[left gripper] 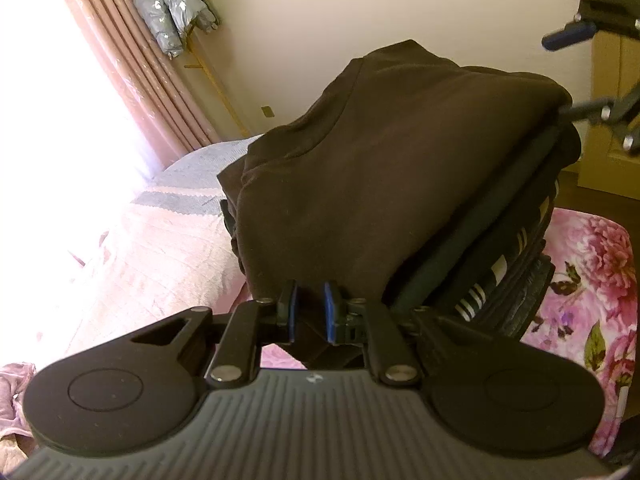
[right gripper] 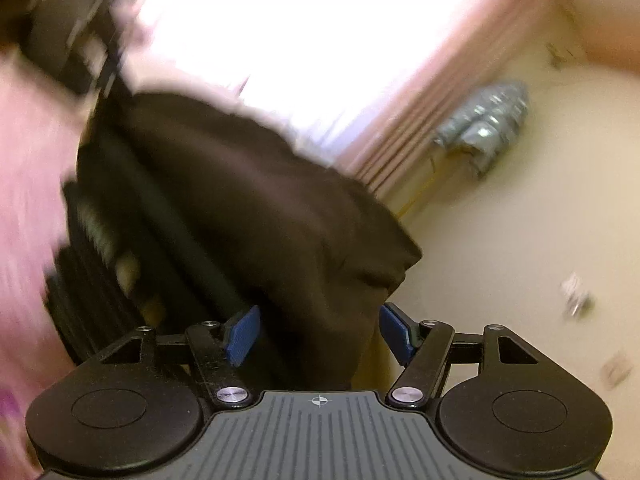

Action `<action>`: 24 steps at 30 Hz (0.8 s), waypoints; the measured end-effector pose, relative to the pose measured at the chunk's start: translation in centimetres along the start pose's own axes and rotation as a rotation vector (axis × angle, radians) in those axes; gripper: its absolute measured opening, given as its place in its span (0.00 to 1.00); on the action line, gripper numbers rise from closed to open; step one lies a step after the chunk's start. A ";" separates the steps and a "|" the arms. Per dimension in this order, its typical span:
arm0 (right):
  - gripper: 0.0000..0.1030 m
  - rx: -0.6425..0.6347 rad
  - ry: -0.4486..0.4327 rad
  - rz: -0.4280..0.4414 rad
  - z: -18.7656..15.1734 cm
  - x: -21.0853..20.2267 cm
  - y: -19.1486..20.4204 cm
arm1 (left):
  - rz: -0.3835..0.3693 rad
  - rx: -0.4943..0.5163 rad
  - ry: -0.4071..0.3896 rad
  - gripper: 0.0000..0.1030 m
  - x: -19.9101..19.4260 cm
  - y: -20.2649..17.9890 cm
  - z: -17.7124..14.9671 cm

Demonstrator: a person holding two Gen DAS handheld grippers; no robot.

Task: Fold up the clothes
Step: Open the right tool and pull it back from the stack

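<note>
A dark brown garment (left gripper: 384,152) lies draped over a stack of folded dark clothes (left gripper: 508,276), one of them with white stripes. My left gripper (left gripper: 312,312) is shut on the near edge of the brown garment, with cloth pinched between its blue pads. My right gripper (left gripper: 580,76) shows at the garment's far right corner with its fingers spread. In the blurred right wrist view, the right gripper (right gripper: 320,334) stands open; the brown garment (right gripper: 260,208) hangs between its blue pads (right gripper: 242,334), which do not press on it.
The stack rests on a bed with a pink quilt (left gripper: 152,264) and a floral pink blanket (left gripper: 592,264). Pink curtains (left gripper: 132,68) flank a bright window. A silver jacket (left gripper: 172,4) hangs on the cream wall. A wooden door (left gripper: 612,92) stands at right.
</note>
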State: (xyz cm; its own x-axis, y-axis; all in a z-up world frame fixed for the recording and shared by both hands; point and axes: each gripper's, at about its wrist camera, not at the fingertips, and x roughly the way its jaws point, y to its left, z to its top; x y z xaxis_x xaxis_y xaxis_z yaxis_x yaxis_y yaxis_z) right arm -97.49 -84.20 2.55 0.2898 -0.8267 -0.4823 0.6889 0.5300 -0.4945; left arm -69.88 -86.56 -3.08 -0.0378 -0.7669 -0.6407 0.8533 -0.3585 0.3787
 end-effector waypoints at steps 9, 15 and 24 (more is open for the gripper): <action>0.64 0.535 0.046 0.189 1.1 3.8 -4.1 | 0.028 0.007 0.022 0.10 -0.3 -0.7 0.7; 0.64 0.507 0.062 0.215 0.2 3.4 -4.2 | 0.045 0.000 0.035 0.18 -0.7 -0.7 1.2; 0.65 0.536 -0.004 0.189 0.8 2.3 -5.2 | 0.072 -0.045 0.015 0.33 -1.2 -0.1 2.3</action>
State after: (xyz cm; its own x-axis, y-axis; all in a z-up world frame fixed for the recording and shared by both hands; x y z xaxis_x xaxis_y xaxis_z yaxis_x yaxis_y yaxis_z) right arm -99.86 -88.99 4.61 0.4428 -0.7280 -0.5234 0.8653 0.4999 0.0369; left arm -71.12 -86.85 -0.79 0.0316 -0.7814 -0.6232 0.8762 -0.2784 0.3935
